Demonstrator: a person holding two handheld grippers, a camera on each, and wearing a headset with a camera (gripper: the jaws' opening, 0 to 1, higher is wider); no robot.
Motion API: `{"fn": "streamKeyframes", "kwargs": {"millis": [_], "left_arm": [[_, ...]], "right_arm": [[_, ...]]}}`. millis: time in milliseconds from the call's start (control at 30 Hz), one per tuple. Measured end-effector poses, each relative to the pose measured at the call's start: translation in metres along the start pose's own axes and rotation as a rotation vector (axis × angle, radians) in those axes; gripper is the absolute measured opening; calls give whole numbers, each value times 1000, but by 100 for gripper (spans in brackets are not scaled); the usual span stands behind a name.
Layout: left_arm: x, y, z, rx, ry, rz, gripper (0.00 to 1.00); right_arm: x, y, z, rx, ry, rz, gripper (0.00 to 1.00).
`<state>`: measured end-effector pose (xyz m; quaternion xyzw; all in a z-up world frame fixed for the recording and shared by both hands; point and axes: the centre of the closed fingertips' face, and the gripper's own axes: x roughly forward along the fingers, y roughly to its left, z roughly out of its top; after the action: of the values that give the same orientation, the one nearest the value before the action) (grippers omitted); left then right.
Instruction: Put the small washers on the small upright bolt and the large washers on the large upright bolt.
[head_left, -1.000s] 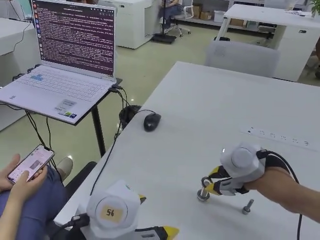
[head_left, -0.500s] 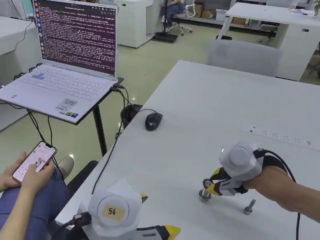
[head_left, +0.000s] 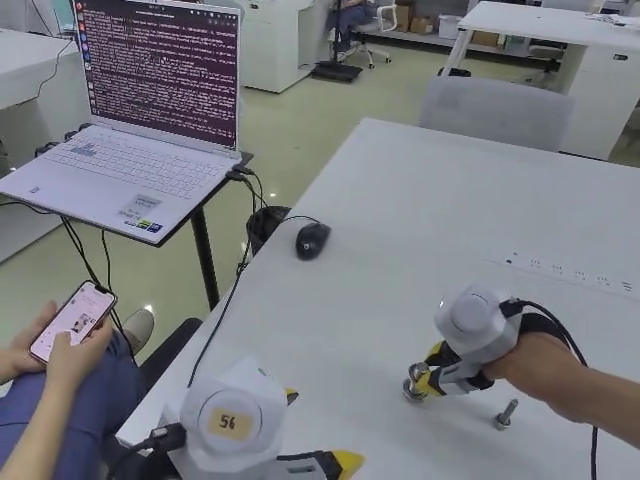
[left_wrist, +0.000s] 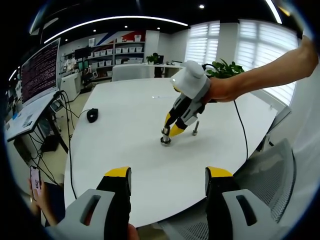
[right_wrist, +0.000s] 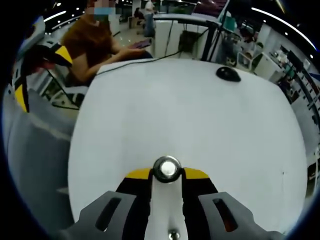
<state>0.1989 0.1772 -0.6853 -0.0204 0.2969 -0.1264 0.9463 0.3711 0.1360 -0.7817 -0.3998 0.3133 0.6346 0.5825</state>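
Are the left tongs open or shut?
Open: the yellow-tipped left tongs have jaws wide apart, with bare white table between them.

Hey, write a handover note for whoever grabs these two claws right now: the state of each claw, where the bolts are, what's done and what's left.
Left claw: open, holding nothing, hovering off the near edge of the table.
Right claw: shut on a round metal piece at the top of the large bolt. I cannot tell whether it is a washer or the bolt's own top.
Small bolt: upright on the table beside the large bolt, apart from both claws.
Done: the washers already on either bolt are too small to count.
Left: probably release at the large bolt, then check both bolts up close.
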Motion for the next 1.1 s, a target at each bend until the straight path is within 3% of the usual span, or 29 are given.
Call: {"fn": "streamKeyframes", "kwargs": {"millis": [600, 867, 1100], "left_arm": [[-2, 0, 1, 7, 3, 1, 59], [0, -2, 4, 18, 0, -5, 59], [3, -4, 4, 21, 0, -12, 59]], "right_arm": [[25, 4, -18, 77, 49, -6, 24], [18, 3, -20, 99, 37, -26, 24], [4, 8, -23, 197, -38, -70, 26]]}}
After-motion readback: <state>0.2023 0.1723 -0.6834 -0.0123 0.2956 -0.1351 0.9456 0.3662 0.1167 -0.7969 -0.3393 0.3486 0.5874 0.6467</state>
